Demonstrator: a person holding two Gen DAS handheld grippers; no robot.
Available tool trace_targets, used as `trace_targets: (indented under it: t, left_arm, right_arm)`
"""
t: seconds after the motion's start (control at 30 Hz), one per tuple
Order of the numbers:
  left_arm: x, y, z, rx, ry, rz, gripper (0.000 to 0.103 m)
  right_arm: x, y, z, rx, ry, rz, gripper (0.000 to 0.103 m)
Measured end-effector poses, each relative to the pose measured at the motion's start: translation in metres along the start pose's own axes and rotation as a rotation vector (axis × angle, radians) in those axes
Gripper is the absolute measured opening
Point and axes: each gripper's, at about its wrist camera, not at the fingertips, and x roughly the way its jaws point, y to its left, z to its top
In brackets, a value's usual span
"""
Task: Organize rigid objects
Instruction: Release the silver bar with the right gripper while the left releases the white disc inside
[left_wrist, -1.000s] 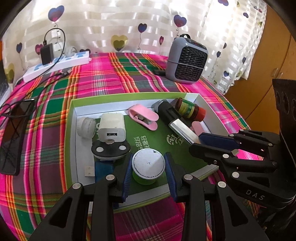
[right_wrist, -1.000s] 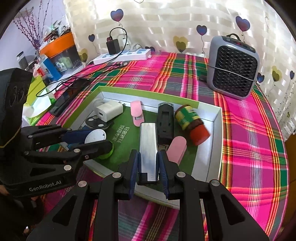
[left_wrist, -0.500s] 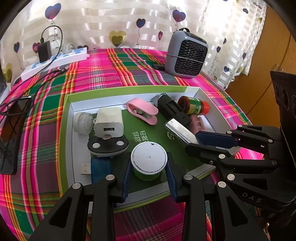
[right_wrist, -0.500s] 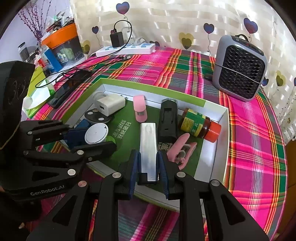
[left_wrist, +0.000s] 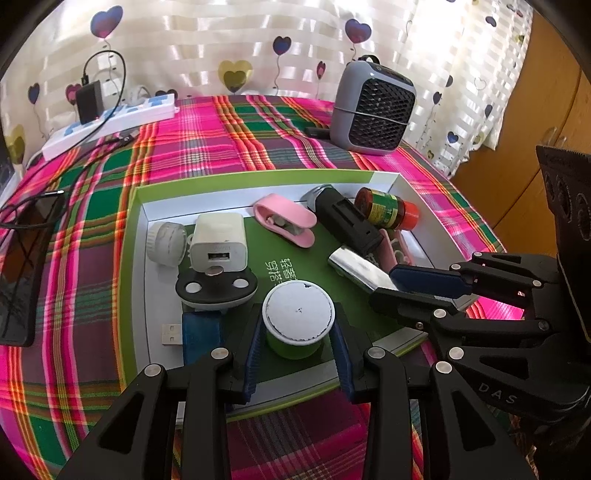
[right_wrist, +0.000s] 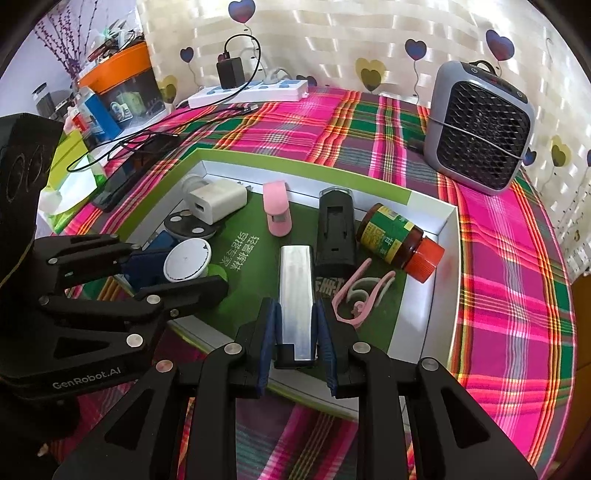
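Right wrist view: silver metal bar (right_wrist: 295, 295) lies in the green-lined tray (right_wrist: 448, 236), clamped at its near end by the right gripper (right_wrist: 295, 332). Left gripper (left_wrist: 297, 343) brackets the green white-lidded cup (left_wrist: 297, 317), its jaws having just eased wider; contact is unclear. Placement step judged under way. Next move needs clearance: black case (right_wrist: 335, 236) touches the bar's right, tray floor left is open.

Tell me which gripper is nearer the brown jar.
Right. The right gripper, shut on the silver bar, sits a little short of the jar; the left gripper, around the green cup, is farther across the box.
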Motion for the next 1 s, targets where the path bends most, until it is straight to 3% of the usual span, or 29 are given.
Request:
trace_targets:
  t: [0.53, 1.0]
  left_arm:
    - [-0.021, -0.003, -0.001, -0.001, -0.049, 0.004, 0.039]
    - [-0.066, -0.014, -0.019, -0.004, -0.118, 0.069, 0.039]
  right_arm:
    - [-0.007, -0.002, -0.005, 0.035, -0.020, 0.015, 0.024]
    - [-0.042, 0.002, -0.021, 0.082, -0.120, -0.024, 0.025]
